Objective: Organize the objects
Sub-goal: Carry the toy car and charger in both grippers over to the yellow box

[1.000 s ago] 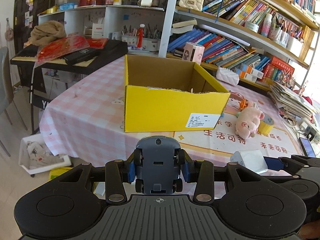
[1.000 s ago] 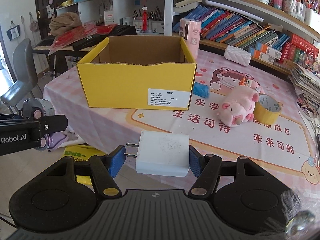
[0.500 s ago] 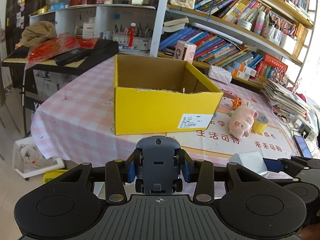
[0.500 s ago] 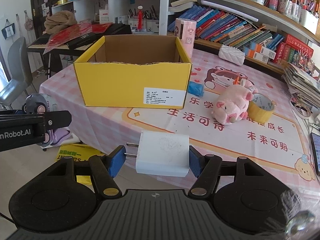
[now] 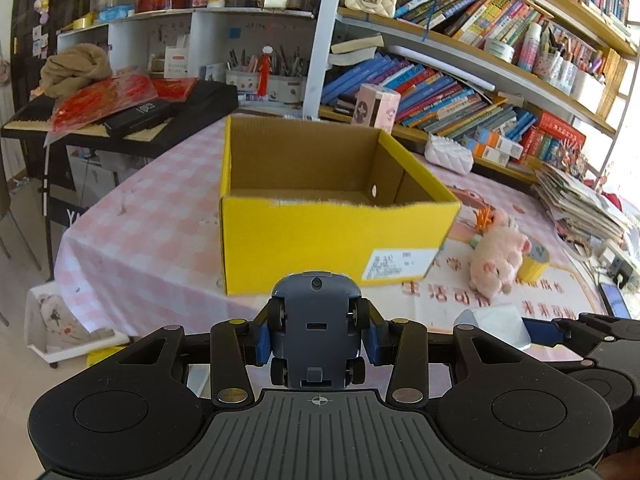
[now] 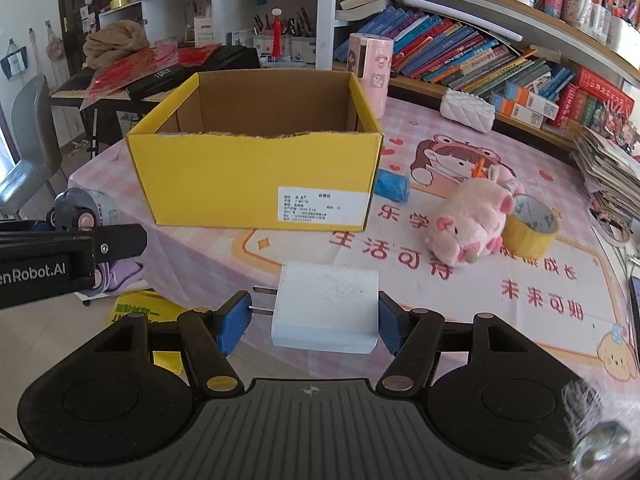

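An open yellow cardboard box point(image 5: 336, 240) stands on the pink table; it also shows in the right wrist view point(image 6: 256, 176). What I can see of its inside holds nothing. My left gripper point(image 5: 316, 338) is shut on a grey-blue toy car point(image 5: 316, 332), held in the air in front of the box. My right gripper point(image 6: 308, 322) is shut on a white plug charger point(image 6: 326, 308), held over the table's front edge. The charger also shows in the left wrist view point(image 5: 496, 322). The toy car shows at the left of the right wrist view point(image 6: 78, 212).
A pink plush pig point(image 6: 468, 226), a yellow tape roll point(image 6: 530, 224) and a blue wad point(image 6: 394, 186) lie right of the box. A pink canister point(image 6: 370, 68) stands behind it. Bookshelves point(image 6: 480, 52) run along the back. A keyboard stand point(image 5: 120, 116) is at the left.
Both grippers have moved closer to the box and risen a little, each still holding its object. The box now looks larger and more centred.
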Action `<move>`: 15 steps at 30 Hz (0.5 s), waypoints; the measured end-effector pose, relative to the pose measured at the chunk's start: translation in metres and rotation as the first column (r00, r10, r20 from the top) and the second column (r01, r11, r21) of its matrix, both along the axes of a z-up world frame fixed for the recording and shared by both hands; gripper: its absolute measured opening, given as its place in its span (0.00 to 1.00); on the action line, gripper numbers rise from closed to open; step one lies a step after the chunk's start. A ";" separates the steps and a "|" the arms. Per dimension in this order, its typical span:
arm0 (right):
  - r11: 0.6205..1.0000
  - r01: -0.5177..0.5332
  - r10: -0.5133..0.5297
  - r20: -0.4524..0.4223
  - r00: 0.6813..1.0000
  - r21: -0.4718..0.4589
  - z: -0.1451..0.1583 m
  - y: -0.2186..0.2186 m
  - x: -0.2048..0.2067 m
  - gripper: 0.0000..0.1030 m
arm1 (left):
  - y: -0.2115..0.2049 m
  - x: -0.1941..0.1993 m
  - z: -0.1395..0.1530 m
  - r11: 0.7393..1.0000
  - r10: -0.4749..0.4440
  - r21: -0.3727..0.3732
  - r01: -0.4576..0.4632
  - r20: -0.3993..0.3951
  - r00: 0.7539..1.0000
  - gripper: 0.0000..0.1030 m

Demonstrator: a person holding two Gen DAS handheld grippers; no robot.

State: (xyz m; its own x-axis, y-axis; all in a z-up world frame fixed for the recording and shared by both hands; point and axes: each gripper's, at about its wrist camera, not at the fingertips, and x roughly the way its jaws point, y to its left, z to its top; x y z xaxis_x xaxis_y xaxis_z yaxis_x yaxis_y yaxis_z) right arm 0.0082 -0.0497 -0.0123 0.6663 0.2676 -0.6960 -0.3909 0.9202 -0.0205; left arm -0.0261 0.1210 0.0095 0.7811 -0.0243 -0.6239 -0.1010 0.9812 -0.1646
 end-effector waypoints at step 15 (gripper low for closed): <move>0.992 -0.112 0.099 0.199 0.975 0.055 0.060 0.015 0.095 0.61 | 0.011 0.084 0.049 0.996 0.057 0.054 -0.066 0.155 0.986 0.40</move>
